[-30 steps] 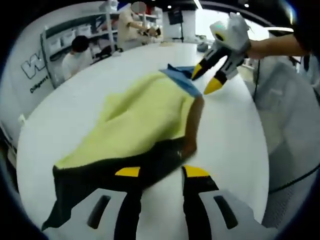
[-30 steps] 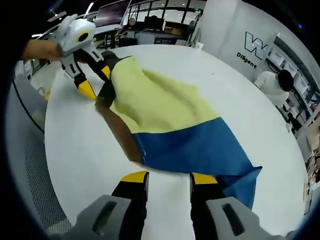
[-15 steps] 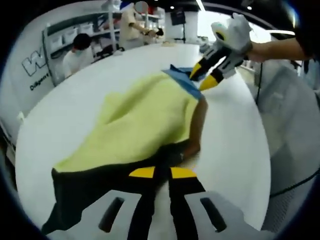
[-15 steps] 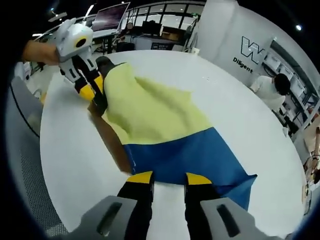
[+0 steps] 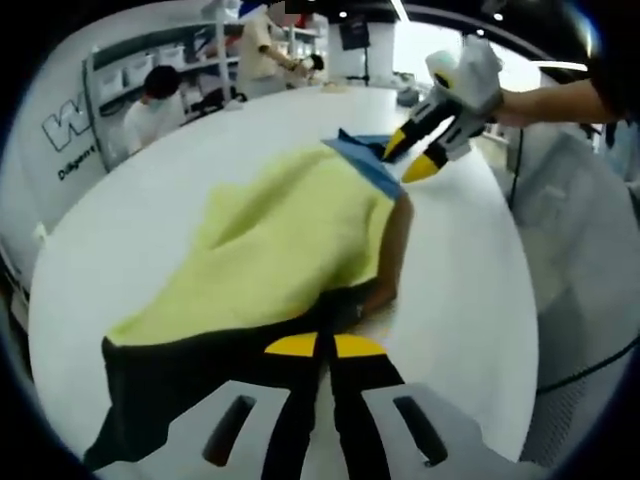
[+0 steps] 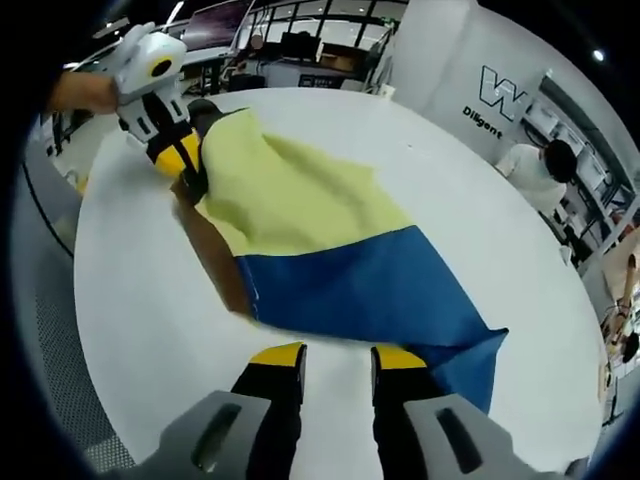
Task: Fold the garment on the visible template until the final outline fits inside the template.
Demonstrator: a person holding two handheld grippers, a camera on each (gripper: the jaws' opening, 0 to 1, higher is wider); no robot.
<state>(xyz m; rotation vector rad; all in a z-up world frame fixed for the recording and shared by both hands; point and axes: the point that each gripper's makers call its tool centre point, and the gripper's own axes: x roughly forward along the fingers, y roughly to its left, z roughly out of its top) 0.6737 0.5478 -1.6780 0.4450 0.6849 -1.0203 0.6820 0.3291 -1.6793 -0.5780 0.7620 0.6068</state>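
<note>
A garment with yellow [image 5: 290, 230], blue [image 6: 370, 290] and black [image 5: 200, 365] panels lies spread on a round white table [image 5: 460, 300]. A brown template [image 5: 393, 250] pokes out from under its edge, seen as a brown template strip [image 6: 215, 255] in the right gripper view. My left gripper [image 5: 317, 345] is shut on the black hem; from the other side, the left gripper [image 6: 178, 160] pinches that end. My right gripper [image 6: 338, 355] stands open just short of the blue edge. In the left gripper view, the right gripper [image 5: 410, 160] hovers by the blue end, held by a hand.
The table edge [image 6: 90, 330] curves close on the near side, with a grey mesh surface [image 6: 50, 370] beyond it. People [image 5: 155, 100] stand at shelves past the table's far side. Bare tabletop [image 6: 480, 190] lies around the garment.
My left jaws have closed onto the black hem. The right gripper has drawn nearer to the blue edge and stays open.
</note>
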